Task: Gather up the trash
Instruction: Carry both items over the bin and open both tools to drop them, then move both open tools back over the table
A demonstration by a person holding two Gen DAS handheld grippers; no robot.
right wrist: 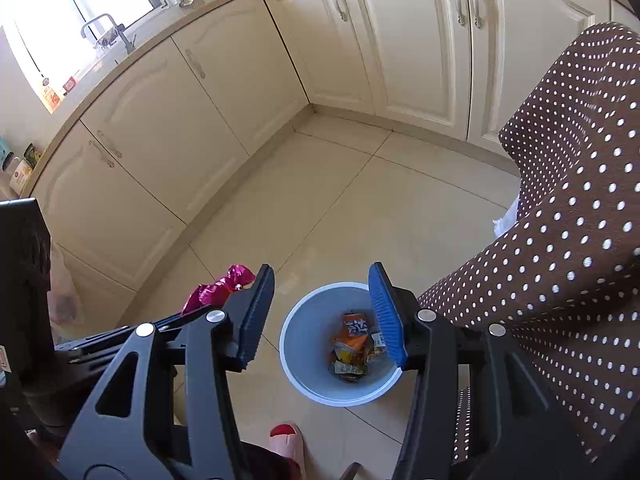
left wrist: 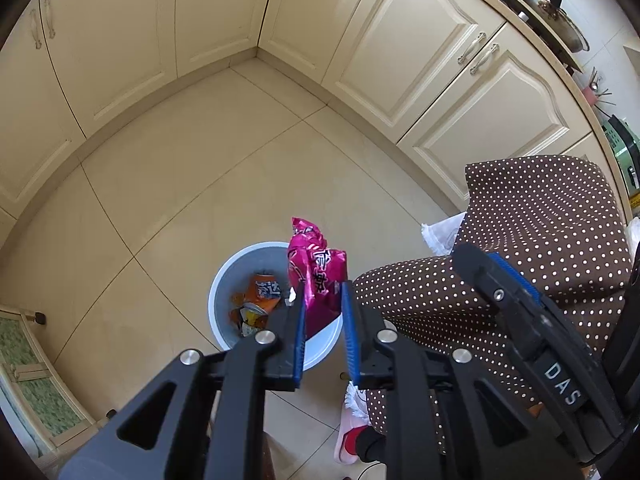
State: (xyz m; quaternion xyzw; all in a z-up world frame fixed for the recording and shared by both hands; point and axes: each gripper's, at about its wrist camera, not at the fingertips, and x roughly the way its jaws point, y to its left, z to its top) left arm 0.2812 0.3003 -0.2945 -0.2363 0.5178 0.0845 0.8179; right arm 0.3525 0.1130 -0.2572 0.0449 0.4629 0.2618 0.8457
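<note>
The left tool (left wrist: 322, 308) is narrowed around a crumpled magenta snack wrapper (left wrist: 316, 276), with its blue-padded fingers (left wrist: 347, 332) on either side of the foil; the left pad touches it, while a slim gap shows by the right pad, so I cannot tell how firmly it is held. The wrapper stands up above the fingertips and hangs over the near rim of a white waste bin (left wrist: 224, 276) on the tiled floor (left wrist: 180, 184).

The right tool (right wrist: 320, 316) is spread wide and holds nothing; its right pad overlaps the bin (right wrist: 292, 344) from above. Inside the bin lie a crushed orange drink can (right wrist: 354, 330) and some crumpled printed wrappers (right wrist: 348, 368). In the right wrist view the magenta wrapper (right wrist: 218, 288) peeks out behind the left finger of that tool.

The person's brown polka-dotted clothing (left wrist: 540, 232) fills the right side of both views, and a pink slipper (right wrist: 286, 440) rests on the floor just beside the bin. Cream cabinet doors (left wrist: 420, 48) meet in a corner beyond. A pan (left wrist: 556, 20) sits on the stove on top of the desk.
</note>
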